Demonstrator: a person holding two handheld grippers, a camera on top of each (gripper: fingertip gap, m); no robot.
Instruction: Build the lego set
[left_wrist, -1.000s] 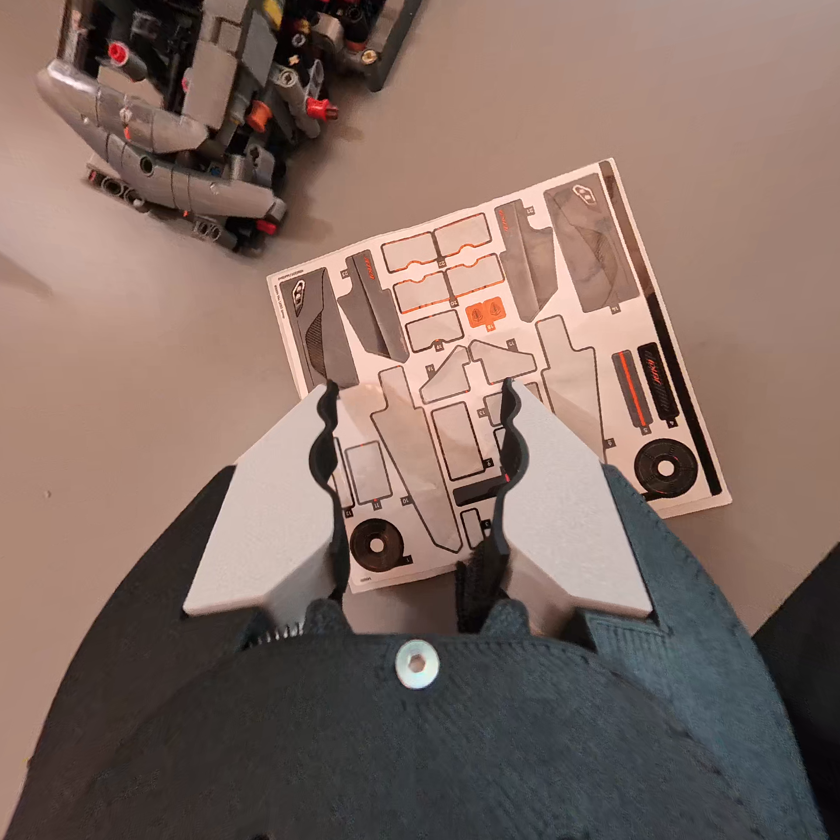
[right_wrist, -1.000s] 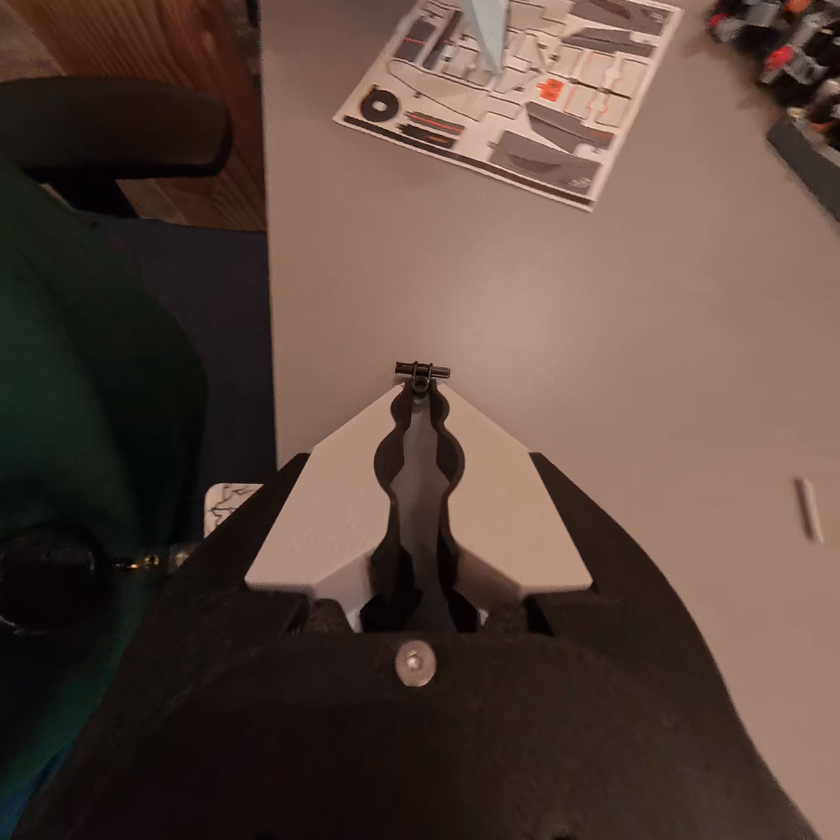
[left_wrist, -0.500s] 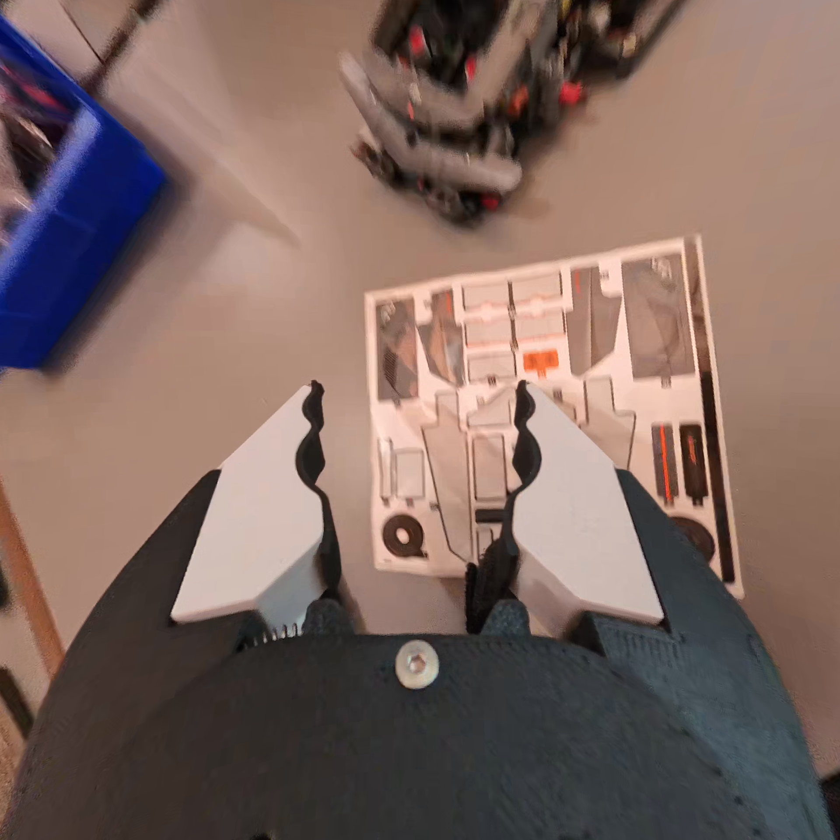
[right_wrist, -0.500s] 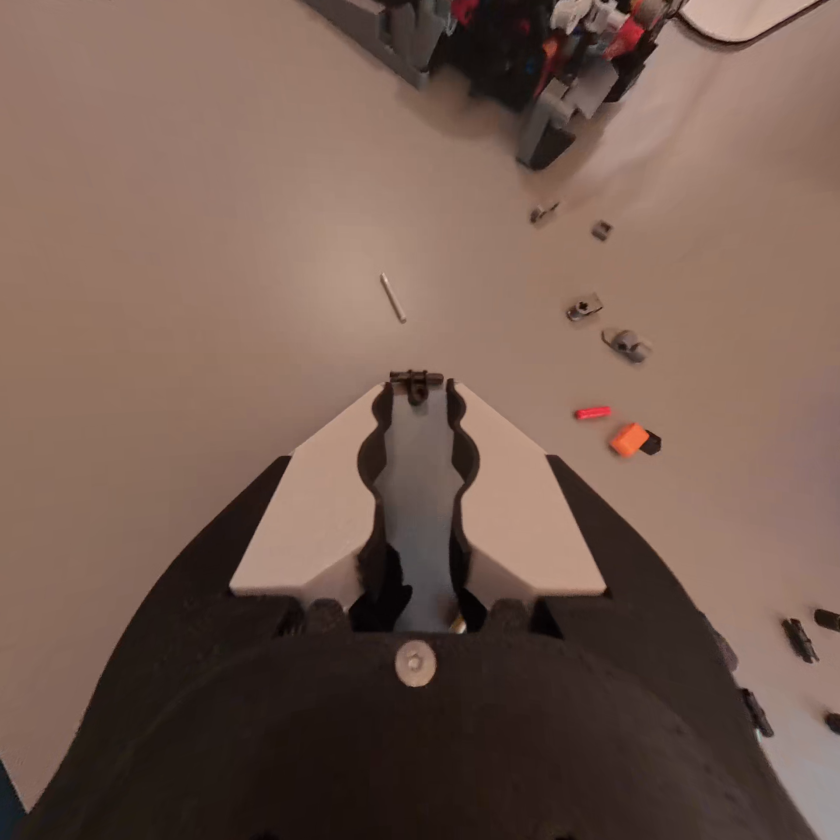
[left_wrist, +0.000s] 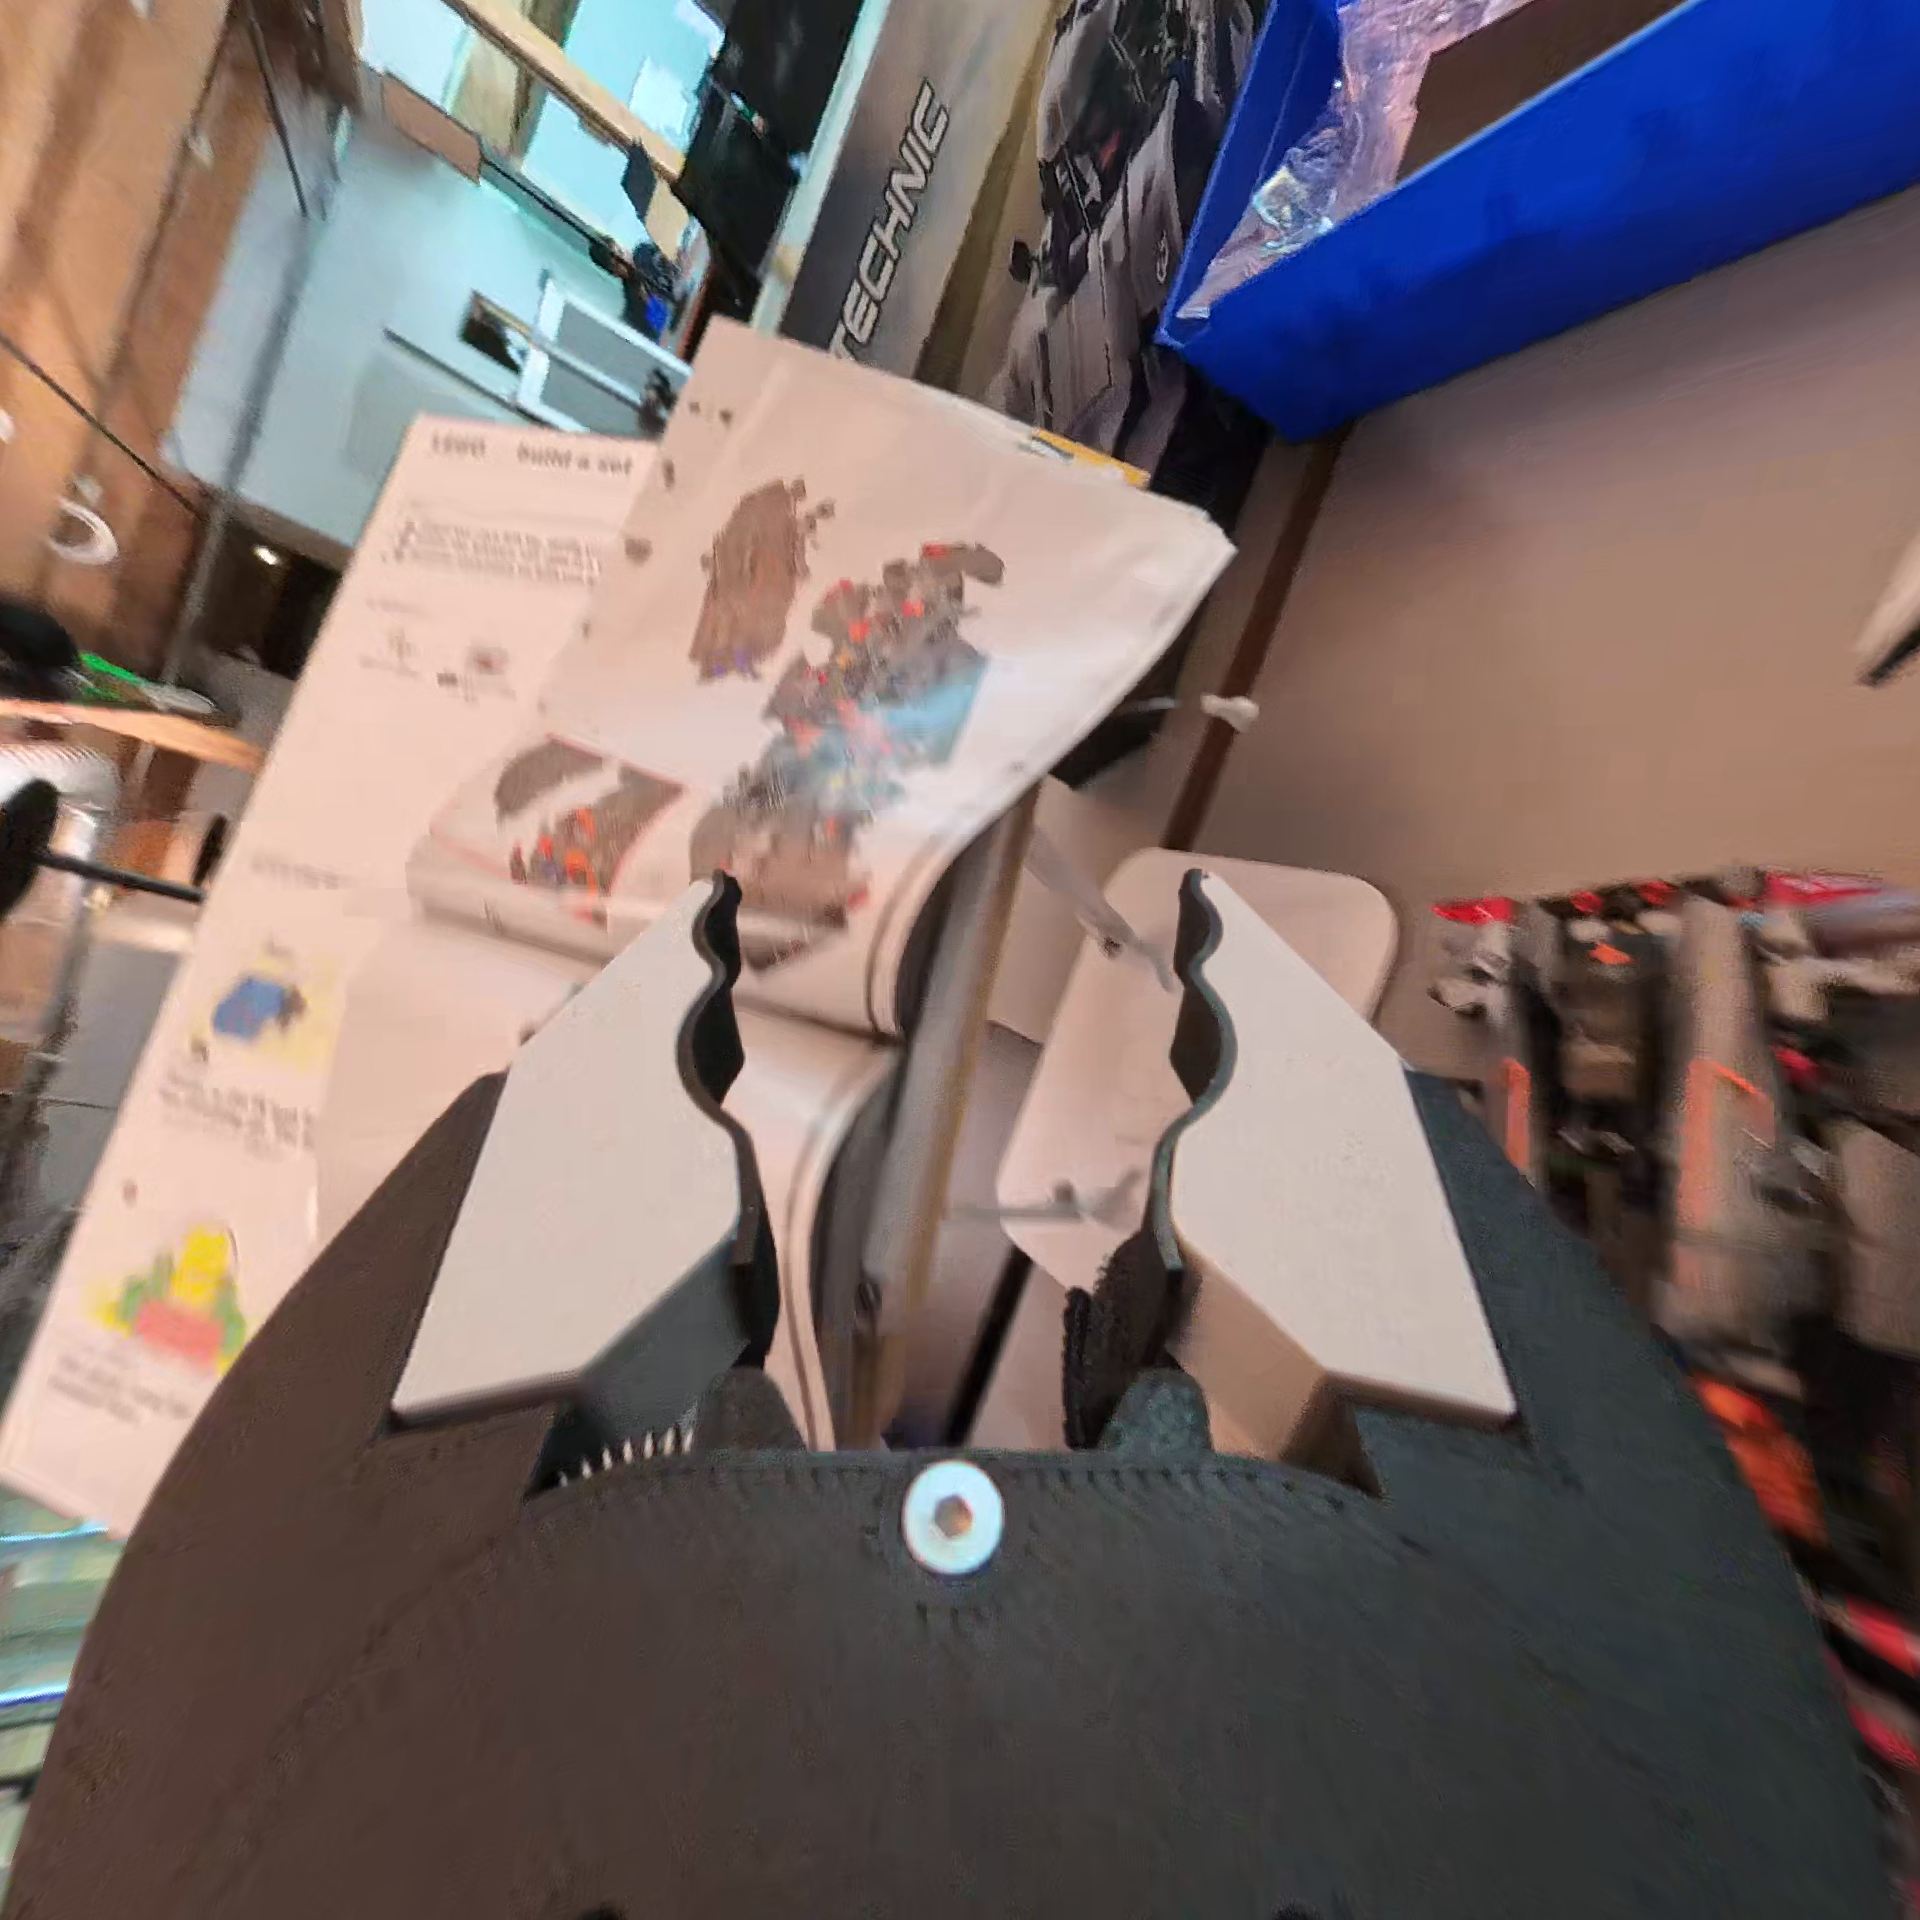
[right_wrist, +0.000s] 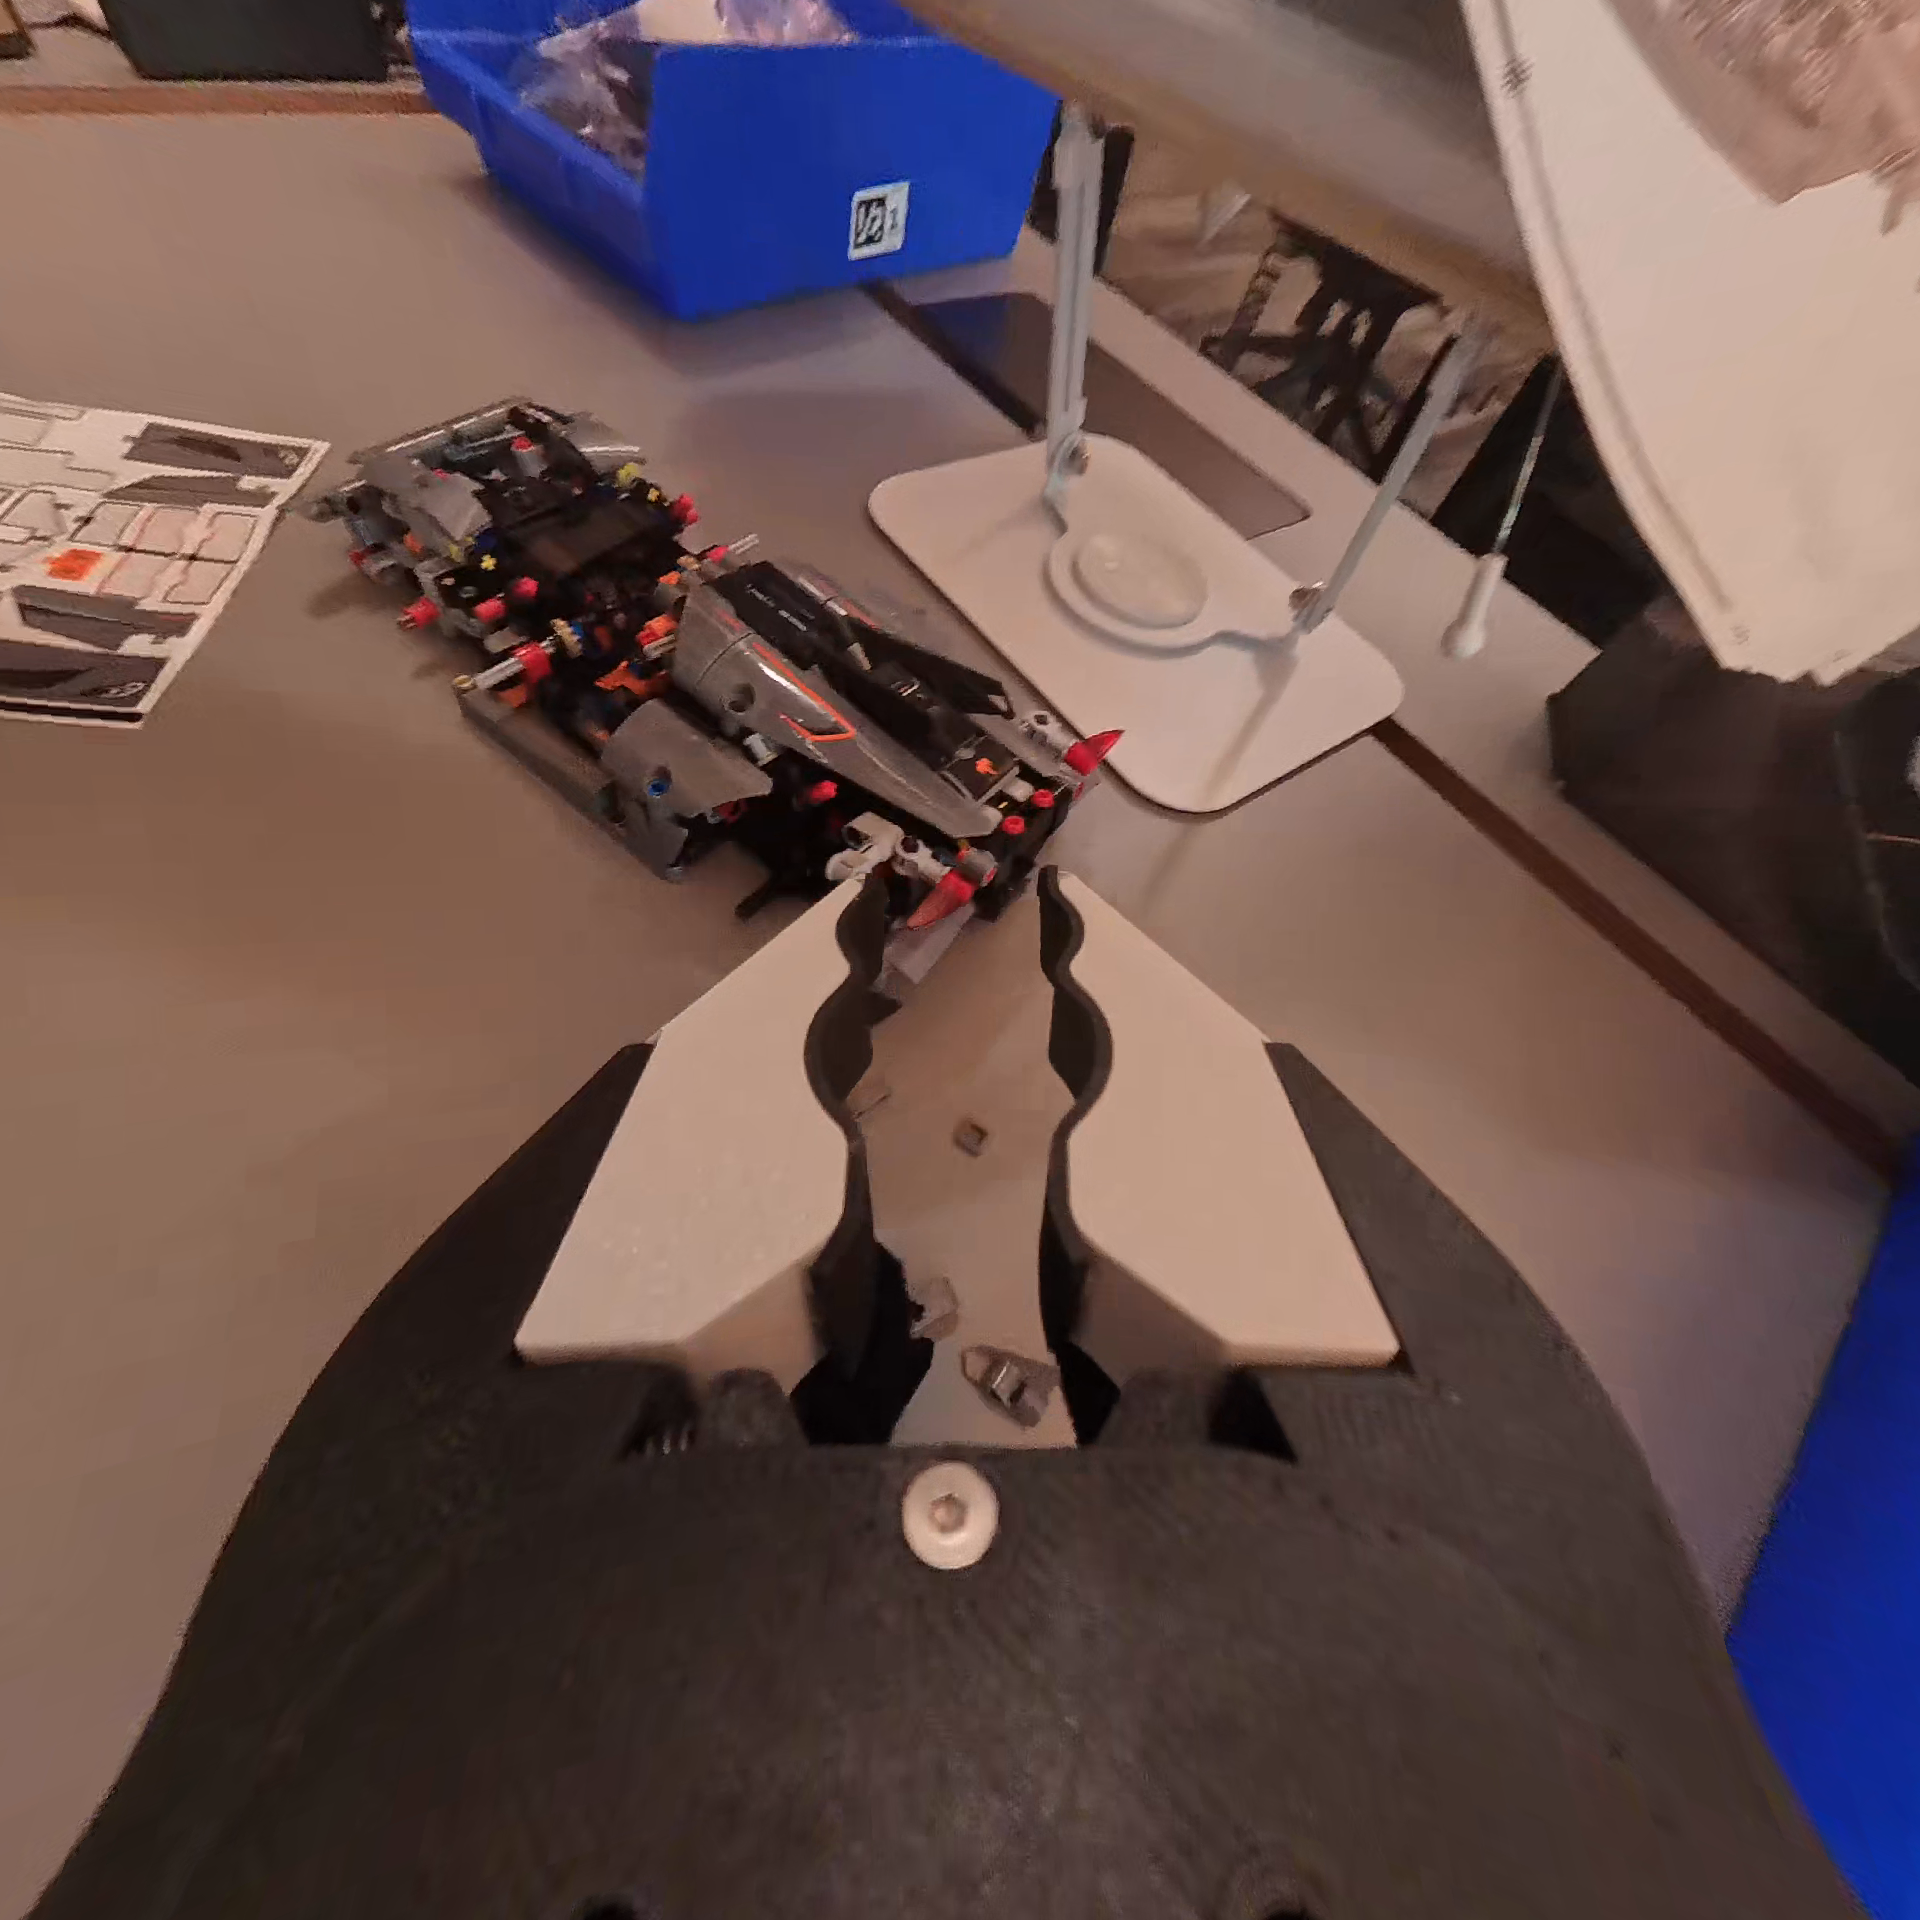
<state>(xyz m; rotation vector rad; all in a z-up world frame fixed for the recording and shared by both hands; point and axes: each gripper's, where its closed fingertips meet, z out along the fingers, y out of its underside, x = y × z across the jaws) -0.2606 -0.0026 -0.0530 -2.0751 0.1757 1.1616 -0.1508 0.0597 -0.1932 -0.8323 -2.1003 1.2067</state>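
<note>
- Right wrist view showed the right gripper (right_wrist: 951, 894) with fingers parted and empty — the small black pin it pinched a second before was gone — hovering by the half-built lego car (right_wrist: 707, 665) on the desk (right_wrist: 260, 987).
- Left gripper (left_wrist: 961, 909), spread and empty, had swung up from the sticker sheet (right_wrist: 114, 561) towards the instruction booklet (left_wrist: 831, 707) — probably checking the next step.
</note>
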